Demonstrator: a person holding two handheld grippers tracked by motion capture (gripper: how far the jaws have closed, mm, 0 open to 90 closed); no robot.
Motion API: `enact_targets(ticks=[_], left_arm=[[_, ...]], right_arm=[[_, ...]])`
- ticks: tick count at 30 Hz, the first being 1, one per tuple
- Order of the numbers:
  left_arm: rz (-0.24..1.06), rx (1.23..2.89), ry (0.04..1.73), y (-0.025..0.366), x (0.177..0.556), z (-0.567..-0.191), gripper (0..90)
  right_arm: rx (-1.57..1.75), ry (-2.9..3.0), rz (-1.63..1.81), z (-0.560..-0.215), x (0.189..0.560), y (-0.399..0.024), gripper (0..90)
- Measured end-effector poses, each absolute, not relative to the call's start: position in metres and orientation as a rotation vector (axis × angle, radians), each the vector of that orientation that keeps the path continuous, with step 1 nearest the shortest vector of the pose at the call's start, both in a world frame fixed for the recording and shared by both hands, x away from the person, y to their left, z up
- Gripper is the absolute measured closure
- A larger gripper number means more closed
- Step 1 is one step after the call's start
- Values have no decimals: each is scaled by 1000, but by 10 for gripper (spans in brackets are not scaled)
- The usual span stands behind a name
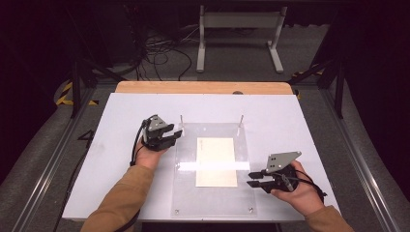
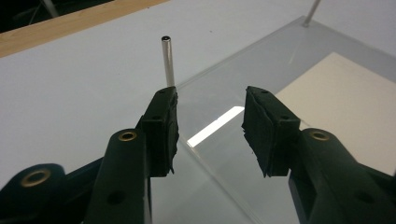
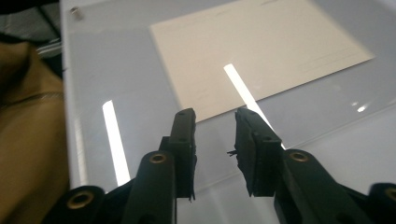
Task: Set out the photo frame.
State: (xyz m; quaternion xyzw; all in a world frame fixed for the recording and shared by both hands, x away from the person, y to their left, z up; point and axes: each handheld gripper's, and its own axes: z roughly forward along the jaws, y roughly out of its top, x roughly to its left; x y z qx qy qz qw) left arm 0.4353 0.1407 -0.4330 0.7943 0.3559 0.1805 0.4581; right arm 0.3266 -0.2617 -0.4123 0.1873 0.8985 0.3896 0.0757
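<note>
Your left gripper (image 1: 175,136) hung at the left edge of the clear acrylic sheet (image 1: 186,193), jaws spread wide and empty, just beside the near-left metal post (image 2: 167,60). At the centre, the cream paper sheet (image 1: 216,161) lay flat under or on that clear plate; I couldn't tell which. Your right gripper (image 1: 252,179) sat at the plate's right edge, jaws parted more narrowly, holding nothing. The risk, as I judged it: closing on the plate edge could slip on the glossy surface, or knock the post.
</note>
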Motion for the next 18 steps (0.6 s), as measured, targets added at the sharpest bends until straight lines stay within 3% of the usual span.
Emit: enact_targets(ticks=[4, 12, 18], left_arm=[[432, 1949, 840, 151, 421, -428, 525], [360, 1916, 850, 165, 395, -435, 514], [378, 1945, 822, 171, 378, -434, 506]], right_arm=[[611, 2516, 1254, -413, 337, -268, 580], [757, 2262, 1252, -421, 363, -278, 592], [877, 2217, 1339, -424, 388, -276, 578]])
